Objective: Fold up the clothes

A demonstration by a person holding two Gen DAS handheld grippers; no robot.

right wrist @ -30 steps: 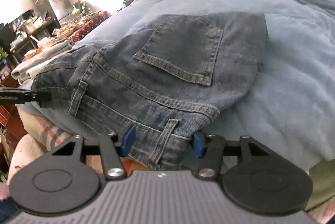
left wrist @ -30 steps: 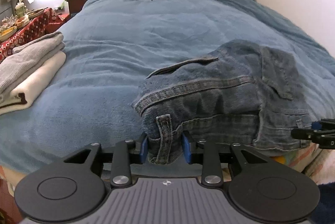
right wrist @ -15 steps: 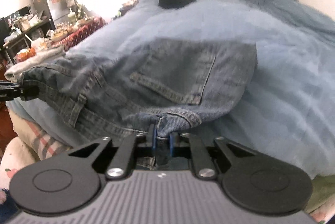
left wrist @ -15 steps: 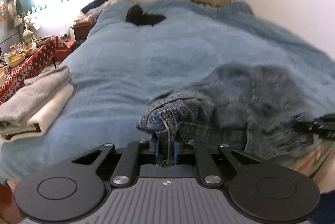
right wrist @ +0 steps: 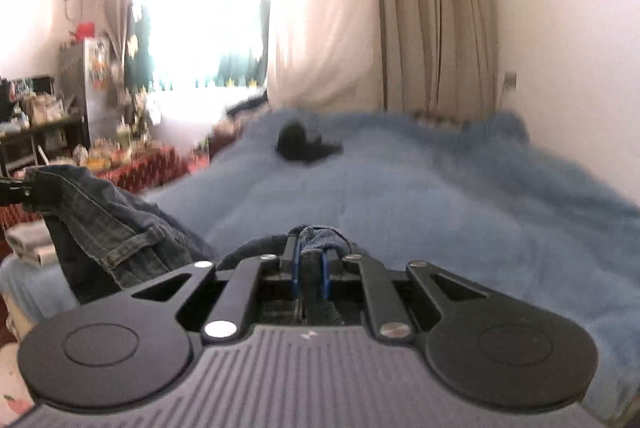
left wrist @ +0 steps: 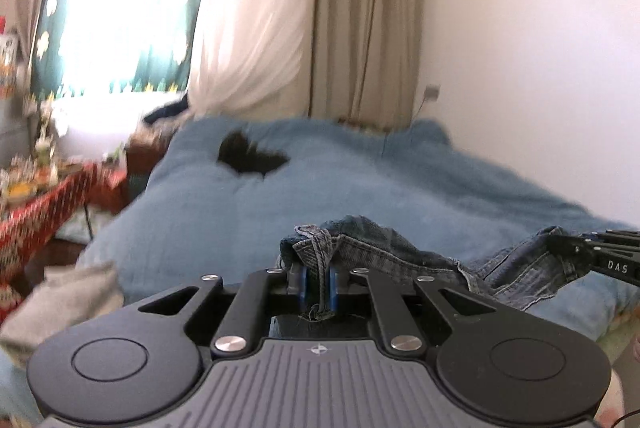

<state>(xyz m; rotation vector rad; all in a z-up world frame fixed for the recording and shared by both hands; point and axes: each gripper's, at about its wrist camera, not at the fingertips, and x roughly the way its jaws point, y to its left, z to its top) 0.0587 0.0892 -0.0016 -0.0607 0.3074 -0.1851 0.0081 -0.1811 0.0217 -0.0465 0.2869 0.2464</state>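
Jeans [left wrist: 372,248] now hang lifted off the bed [left wrist: 320,196]; I keep left gripper [left wrist: 316,282] and right gripper [right wrist: 310,274] clamped on the waistband, ready for folding.

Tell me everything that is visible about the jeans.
The jeans are blue denim with pale stitching, a waistband and belt loops. They hang bunched above the blue blanket on the bed, held at two waistband points: the left hand-held gripper is shut on a belt loop, the right hand-held gripper on the band. The legs are out of view.
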